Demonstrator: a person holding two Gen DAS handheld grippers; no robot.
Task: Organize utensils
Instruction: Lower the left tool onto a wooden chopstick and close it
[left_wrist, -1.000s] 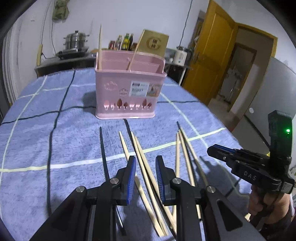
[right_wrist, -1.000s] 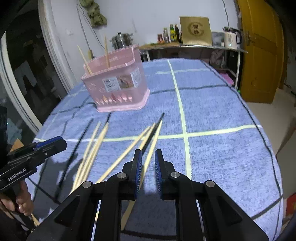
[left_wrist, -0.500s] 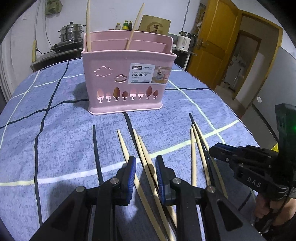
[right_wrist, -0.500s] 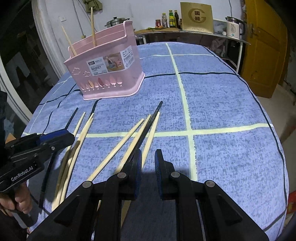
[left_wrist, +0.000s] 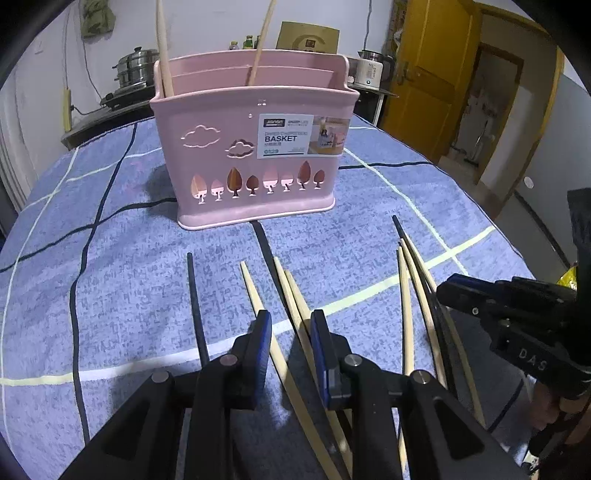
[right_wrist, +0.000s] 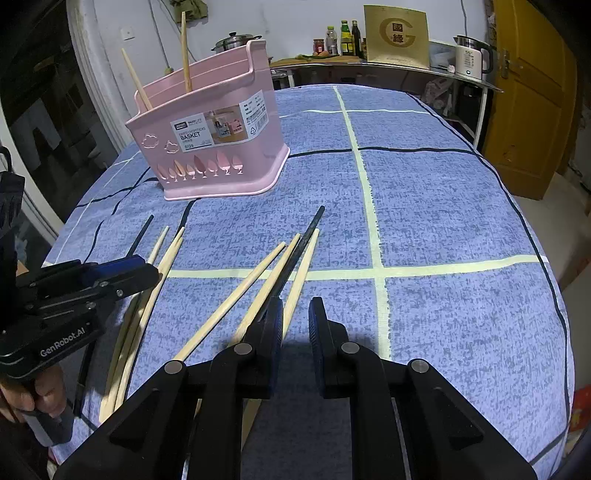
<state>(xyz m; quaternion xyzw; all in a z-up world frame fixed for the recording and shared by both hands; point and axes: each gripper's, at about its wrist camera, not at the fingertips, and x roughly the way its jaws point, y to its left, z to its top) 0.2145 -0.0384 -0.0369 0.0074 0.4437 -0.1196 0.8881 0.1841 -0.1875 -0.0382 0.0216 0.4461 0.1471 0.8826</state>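
Note:
A pink utensil basket (left_wrist: 255, 155) (right_wrist: 218, 147) stands on the blue checked tablecloth (left_wrist: 110, 280), with two wooden chopsticks (left_wrist: 162, 55) upright in it. Several wooden chopsticks (left_wrist: 255, 291) (right_wrist: 251, 280) and black chopsticks (left_wrist: 194, 295) (right_wrist: 303, 243) lie loose in front of it. My left gripper (left_wrist: 291, 325) hovers low over the left bunch, jaws a narrow gap apart, gripping nothing. Over the right bunch my right gripper (right_wrist: 295, 317) hangs the same way, narrowly open and empty. Each gripper shows in the other's view, held by a hand (right_wrist: 33, 391).
Behind the table runs a counter (right_wrist: 369, 64) with a steel pot (left_wrist: 135, 66), bottles (right_wrist: 345, 37), a gold box (right_wrist: 397, 35) and a white kettle (right_wrist: 471, 57). A yellow door (left_wrist: 428, 74) stands at the right. The table's rounded edge (right_wrist: 565, 332) falls away on the right.
Both grippers came forward and lower toward the basket, which now looms larger. The left one moved more. Neither gripper's gap changed.

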